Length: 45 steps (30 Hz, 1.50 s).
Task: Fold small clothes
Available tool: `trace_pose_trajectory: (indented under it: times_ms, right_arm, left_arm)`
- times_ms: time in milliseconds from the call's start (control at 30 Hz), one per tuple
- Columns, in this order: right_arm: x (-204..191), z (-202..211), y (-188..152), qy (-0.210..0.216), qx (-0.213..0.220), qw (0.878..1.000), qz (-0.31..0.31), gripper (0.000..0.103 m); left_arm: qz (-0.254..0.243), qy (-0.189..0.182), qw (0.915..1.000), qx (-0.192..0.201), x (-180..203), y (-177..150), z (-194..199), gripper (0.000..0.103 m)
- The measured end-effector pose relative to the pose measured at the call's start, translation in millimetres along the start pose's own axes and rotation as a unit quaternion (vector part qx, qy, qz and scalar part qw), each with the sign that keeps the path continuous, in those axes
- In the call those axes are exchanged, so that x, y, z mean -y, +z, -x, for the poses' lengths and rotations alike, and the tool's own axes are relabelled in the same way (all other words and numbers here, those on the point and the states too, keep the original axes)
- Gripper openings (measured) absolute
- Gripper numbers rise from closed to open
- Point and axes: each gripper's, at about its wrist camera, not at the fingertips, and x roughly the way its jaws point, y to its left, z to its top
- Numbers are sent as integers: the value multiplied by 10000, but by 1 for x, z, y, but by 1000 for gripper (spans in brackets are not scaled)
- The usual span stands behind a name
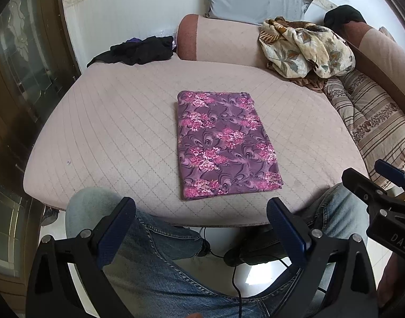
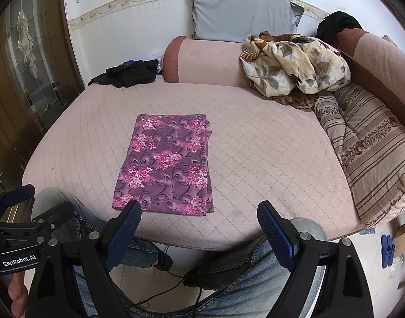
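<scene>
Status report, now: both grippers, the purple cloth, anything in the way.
Left gripper open, empty. Right gripper open, empty. Purple cloth folded flat on the cushion, untouched. Nothing in the way.

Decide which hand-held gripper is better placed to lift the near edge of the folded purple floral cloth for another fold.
Probably the right hand-held gripper. Its open jaws hang just before the purple floral cloth, one fingertip overlapping its near edge. The left hand-held gripper, also open, hangs over the person's jeans, short of the cloth.

A folded purple floral cloth lies flat on the pink quilted bed; the right tool hangs wide open, empty, near its front edge.
</scene>
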Motion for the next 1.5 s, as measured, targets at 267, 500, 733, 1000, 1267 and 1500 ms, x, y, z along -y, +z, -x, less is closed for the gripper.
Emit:
trace_pose_trajectory:
  times_ms: [267, 500, 733, 1000, 1267, 1500]
  right_arm:
    - [-2, -2, 0, 4, -23, 10000, 49, 92]
    - [-4, -1, 0, 8, -5, 10000, 56, 92]
    - [-4, -2, -1, 0, -16, 10000, 71, 92]
    - [-2, -4, 0, 9, -31, 10000, 76, 92]
    - [0, -11, 2, 35, -83, 9999, 83, 92]
    - [1, -14, 5, 64, -92, 9999, 86, 92]
  left_arm:
    - [-10, 22, 10000, 12, -1, -1, -2, 99]
    - [1, 50, 10000, 34, -3, -1, -1, 99]
    - [25, 54, 10000, 52, -1, -3, 1, 99]
    - [51, 71, 10000, 29, -1, -2, 1, 99]
    - [56, 77, 10000, -4, -2, 1, -4, 99]
    - [91, 80, 9999, -10, -3, 4, -8, 99]
